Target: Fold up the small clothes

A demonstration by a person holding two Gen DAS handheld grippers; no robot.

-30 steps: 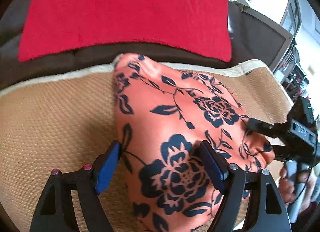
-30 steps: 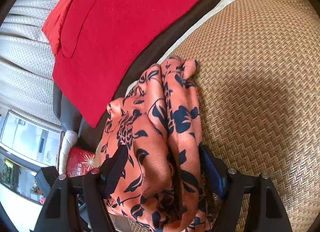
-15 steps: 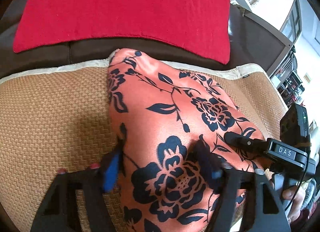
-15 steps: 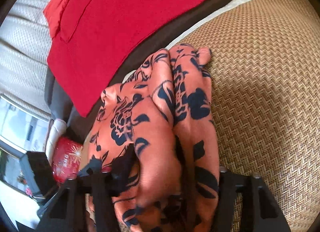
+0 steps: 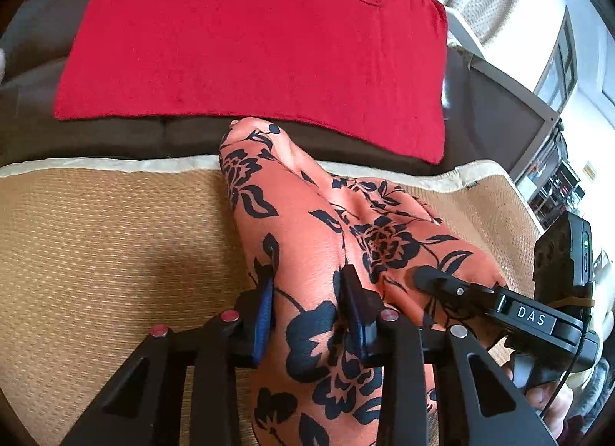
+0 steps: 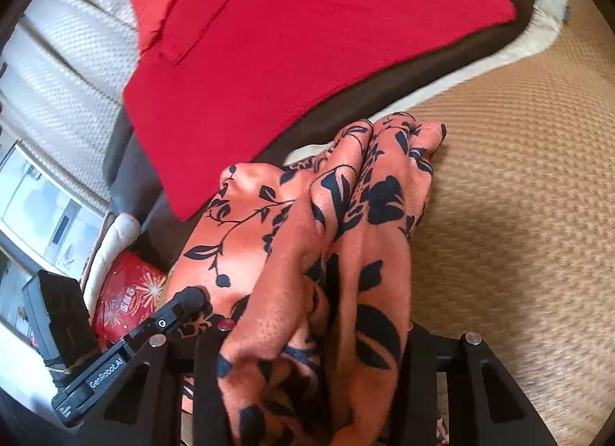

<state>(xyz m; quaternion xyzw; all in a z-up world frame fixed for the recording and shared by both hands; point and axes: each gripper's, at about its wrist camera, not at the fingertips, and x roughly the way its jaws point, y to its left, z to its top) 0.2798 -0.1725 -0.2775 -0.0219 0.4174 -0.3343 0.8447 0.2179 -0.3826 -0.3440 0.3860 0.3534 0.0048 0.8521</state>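
An orange garment with a dark blue flower print (image 5: 319, 230) lies bunched on the woven tan mat (image 5: 96, 238). My left gripper (image 5: 307, 292) is shut on a fold of it near its front end. My right gripper (image 6: 319, 334) is shut on the same garment (image 6: 346, 215), and the cloth drapes over its fingers and hides them. The right gripper's tip shows in the left wrist view (image 5: 438, 280), close to the right of my left gripper. The garment is lifted between both grippers, its far end trailing on the mat.
A red folded garment (image 5: 250, 34) lies flat on the dark brown sofa surface (image 5: 115, 134) behind the mat. A cream textured cushion (image 6: 57, 61) and a red packet (image 6: 127, 292) sit at the right view's left. Furniture stands at the far right (image 5: 553, 177).
Both grippers have closed on the floral garment and drawn together. The cloth has gathered into a narrower, taller bunch, and both views have moved closer to the red garment.
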